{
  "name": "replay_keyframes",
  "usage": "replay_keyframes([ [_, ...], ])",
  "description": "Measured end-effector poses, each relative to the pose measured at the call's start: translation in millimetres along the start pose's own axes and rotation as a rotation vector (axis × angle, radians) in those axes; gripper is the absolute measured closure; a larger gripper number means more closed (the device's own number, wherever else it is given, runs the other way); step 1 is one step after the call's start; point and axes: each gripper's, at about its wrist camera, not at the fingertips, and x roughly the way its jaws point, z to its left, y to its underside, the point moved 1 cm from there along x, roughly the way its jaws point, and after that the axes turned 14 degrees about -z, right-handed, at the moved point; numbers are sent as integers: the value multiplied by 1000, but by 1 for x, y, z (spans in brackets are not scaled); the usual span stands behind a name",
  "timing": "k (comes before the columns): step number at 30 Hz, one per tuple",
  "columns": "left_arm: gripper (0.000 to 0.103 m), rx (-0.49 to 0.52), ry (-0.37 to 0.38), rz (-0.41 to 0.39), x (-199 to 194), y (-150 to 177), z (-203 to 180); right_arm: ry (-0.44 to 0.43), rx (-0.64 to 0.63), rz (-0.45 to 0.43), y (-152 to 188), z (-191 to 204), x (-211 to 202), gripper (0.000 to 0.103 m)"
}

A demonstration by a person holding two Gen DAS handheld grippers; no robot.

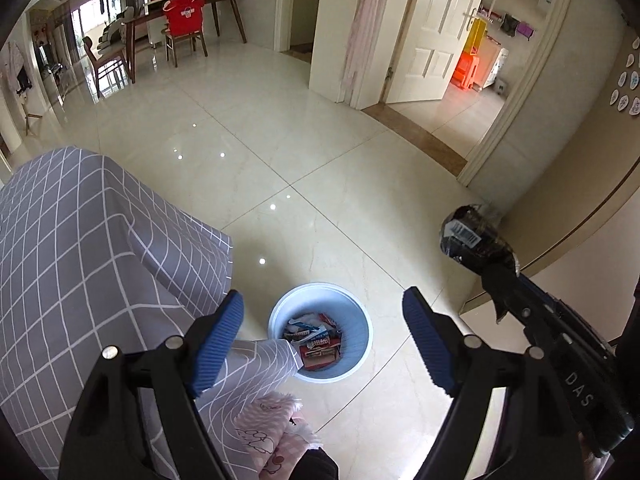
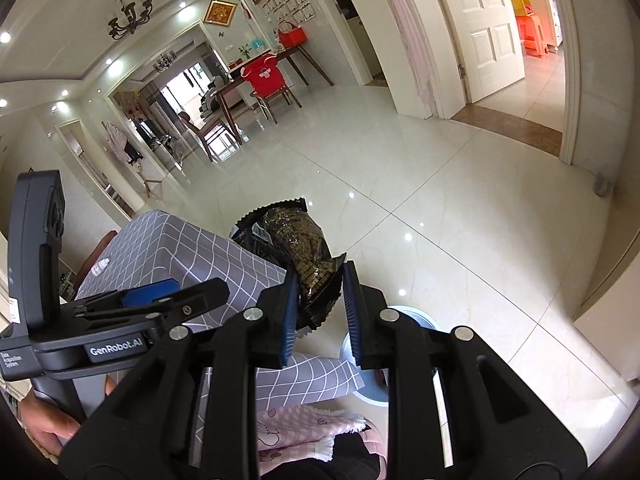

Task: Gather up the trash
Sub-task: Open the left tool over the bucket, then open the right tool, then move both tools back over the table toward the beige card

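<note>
Fingers of my left gripper [image 1: 323, 340] stand wide apart with nothing between them, hanging above the pale blue trash bin [image 1: 320, 332] on the tiled floor [image 1: 280, 152]; wrappers already lie inside it. My right gripper [image 2: 320, 312] has its fingers pinched on the crimped end of a dark, glittery snack wrapper [image 2: 296, 240], held in the air beside the counter [image 1: 72, 248] with its grey checked cloth, near the bin.

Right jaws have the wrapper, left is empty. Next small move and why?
Probably carry the right gripper over the bin and release: it is shut on the dark wrapper, which hangs beside the bin, not above it. The left gripper is open, empty.
</note>
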Motion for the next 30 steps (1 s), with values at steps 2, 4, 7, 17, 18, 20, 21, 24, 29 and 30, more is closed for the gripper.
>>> replay_keyframes([
  [2, 23, 3, -3, -2, -1, 1, -1, 0, -2, 0, 0, -1, 0, 81],
  [4, 23, 7, -4, -7, -3, 1, -1, -1, -1, 0, 0, -2, -1, 81],
  [7, 23, 9, -12, -12, -8, 0, 4, -1, -4, -1, 1, -2, -1, 81],
  [17, 23, 19, -71, -47, -22, -7, 14, -7, 0, -7, 3, 2, 3, 76],
  [18, 23, 26, -83, -53, -23, -8, 15, -5, 2, -6, 3, 1, 5, 62],
  [20, 23, 33, -97, -59, -24, -9, 13, -6, 6, -9, 3, -1, 8, 31],
  [21, 23, 35, -96, -60, -24, -9, 13, 14, 2, -25, 3, -2, 8, 31],
  [24, 23, 38, -100, -63, -27, -10, 14, 17, 13, -3, 4, -5, 12, 31],
  [29, 23, 49, -105, -71, -34, -10, 15, 31, 20, 3, 6, -6, 9, 31],
  [30, 23, 51, -106, -75, -36, -11, 15, 32, 19, 3, 5, -5, 7, 31],
])
